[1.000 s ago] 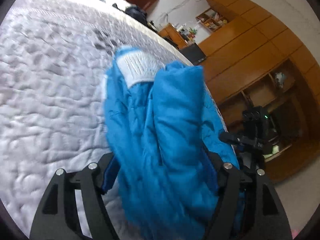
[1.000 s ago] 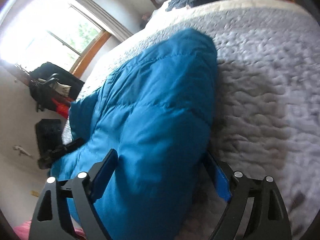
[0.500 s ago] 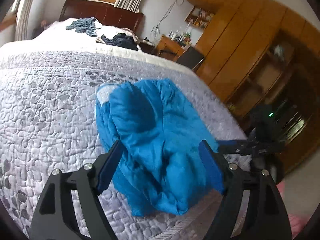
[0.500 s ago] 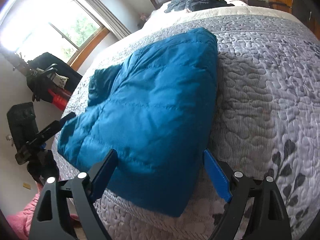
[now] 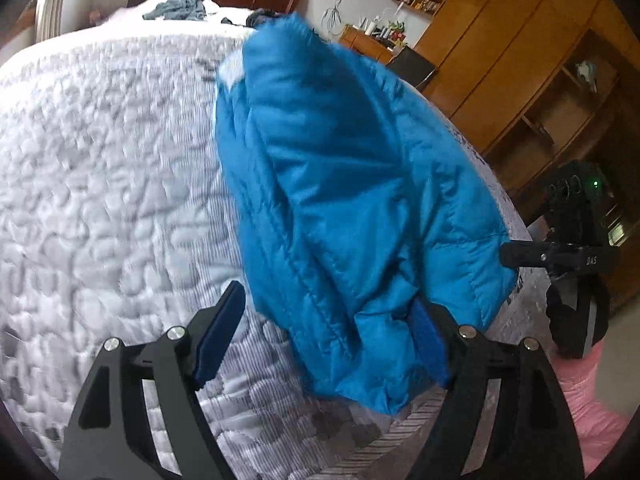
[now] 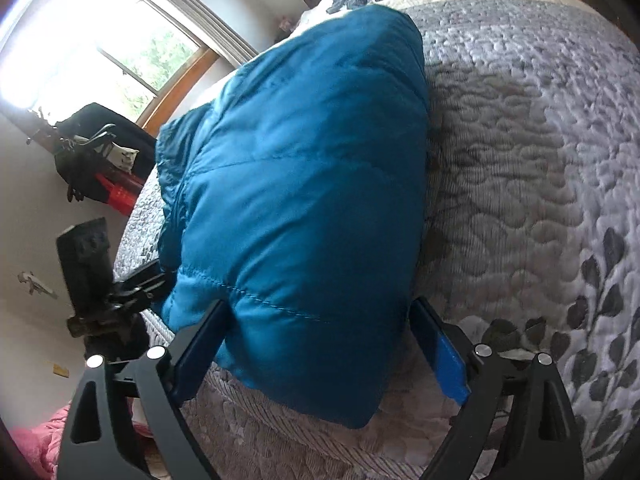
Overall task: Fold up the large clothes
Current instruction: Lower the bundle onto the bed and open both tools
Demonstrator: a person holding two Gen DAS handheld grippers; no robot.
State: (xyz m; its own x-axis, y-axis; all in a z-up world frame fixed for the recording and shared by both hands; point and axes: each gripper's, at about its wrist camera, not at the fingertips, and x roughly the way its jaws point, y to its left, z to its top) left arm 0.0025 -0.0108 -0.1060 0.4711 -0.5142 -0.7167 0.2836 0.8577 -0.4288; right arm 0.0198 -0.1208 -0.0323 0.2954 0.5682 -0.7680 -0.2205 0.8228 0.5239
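A blue puffer jacket point(image 5: 344, 184) lies folded in a thick bundle near the foot edge of a bed with a grey quilted bedspread point(image 5: 104, 168). A white label patch shows at its far end. My left gripper point(image 5: 324, 340) is open, and the jacket's near corner bulges between its fingers. In the right wrist view the same jacket point(image 6: 304, 184) fills the middle. My right gripper point(image 6: 320, 350) is open too, its fingers straddling the jacket's near edge over the bedspread point(image 6: 540, 140).
A black device on a stand point(image 5: 576, 240) rises at the foot of the bed, also in the right wrist view point(image 6: 88, 264). Loose clothes point(image 5: 180, 6) lie by the headboard. Wooden cabinets point(image 5: 520, 60) line one side, a window point(image 6: 100, 40) the other. Pink cloth point(image 5: 588, 400) lies below.
Both grippers have moved back in close to the jacket after pulling away half a second ago. Its near edge now sits between each pair of fingers. Both stay open.
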